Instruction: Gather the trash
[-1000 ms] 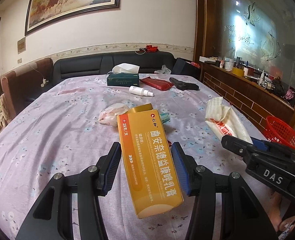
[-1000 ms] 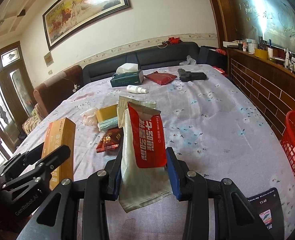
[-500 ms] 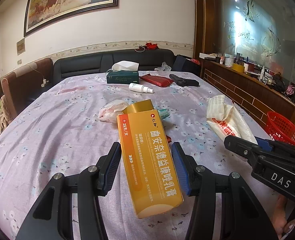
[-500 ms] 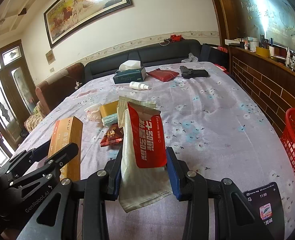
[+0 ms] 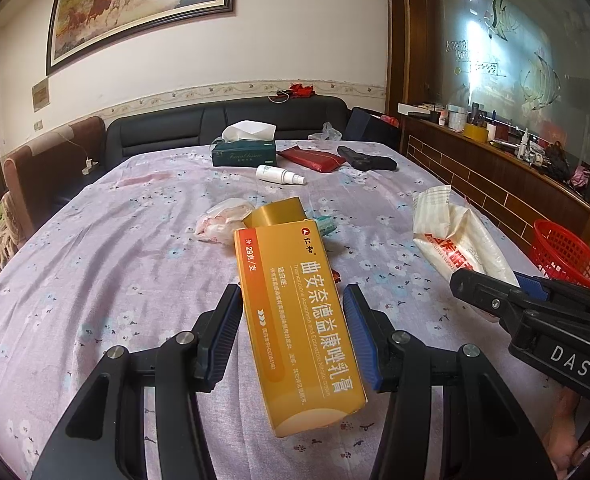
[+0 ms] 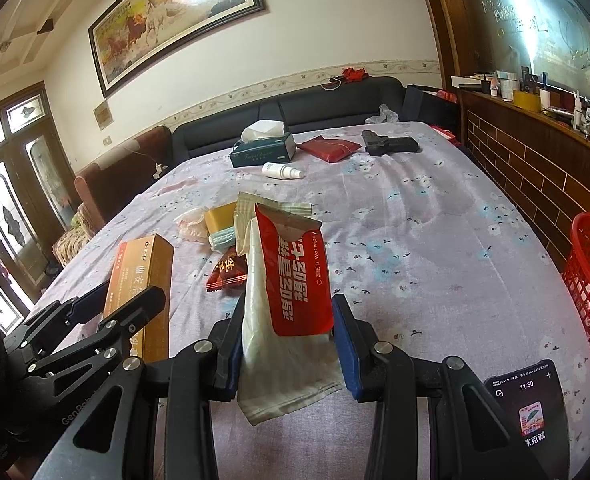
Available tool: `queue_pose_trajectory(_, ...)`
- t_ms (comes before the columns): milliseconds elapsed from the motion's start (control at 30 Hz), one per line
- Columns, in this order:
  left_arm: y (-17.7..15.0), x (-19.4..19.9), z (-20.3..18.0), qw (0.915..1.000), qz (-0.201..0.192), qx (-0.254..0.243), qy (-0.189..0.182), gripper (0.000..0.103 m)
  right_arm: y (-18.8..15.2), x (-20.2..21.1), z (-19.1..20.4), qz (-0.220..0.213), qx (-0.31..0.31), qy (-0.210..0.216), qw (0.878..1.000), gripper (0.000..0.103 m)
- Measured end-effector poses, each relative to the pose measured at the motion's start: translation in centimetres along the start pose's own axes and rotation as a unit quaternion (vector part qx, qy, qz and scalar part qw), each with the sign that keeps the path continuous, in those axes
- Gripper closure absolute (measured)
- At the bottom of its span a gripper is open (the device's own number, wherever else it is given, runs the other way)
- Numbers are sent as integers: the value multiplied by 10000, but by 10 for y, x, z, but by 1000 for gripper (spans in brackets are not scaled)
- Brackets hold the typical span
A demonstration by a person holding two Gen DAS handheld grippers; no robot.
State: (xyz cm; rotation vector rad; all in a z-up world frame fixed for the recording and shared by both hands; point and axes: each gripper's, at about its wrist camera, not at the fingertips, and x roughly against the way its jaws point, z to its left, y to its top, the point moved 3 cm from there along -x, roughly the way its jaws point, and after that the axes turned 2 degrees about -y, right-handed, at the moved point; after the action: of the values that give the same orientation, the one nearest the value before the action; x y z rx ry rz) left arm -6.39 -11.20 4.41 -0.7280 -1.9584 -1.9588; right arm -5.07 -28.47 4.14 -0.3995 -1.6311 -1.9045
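On the lilac floral tablecloth (image 5: 95, 240), the left gripper (image 5: 293, 332) pinches a stiff, light orange cardboard box (image 5: 299, 320) mid-length; the right gripper (image 6: 287, 344) clamps a limp red-and-white wet-wipe packet (image 6: 291, 280), likely slippery.

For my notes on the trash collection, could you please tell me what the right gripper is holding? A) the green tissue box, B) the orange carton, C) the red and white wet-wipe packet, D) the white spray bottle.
C: in the right wrist view, the right gripper is closed on the red and white wet-wipe packet, while the orange carton sits in the left gripper.
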Motion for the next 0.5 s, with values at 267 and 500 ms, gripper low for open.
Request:
queue_pose_trajectory(267,-1,1,0,10000,9,-24,-5,52,1,4,-1,-9,-42,5,10000,61)
queue_pose_trajectory(500,-2,2,-1,10000,34,-30,-24,52,1,7,-3,-21,-53,-23,10000,61)
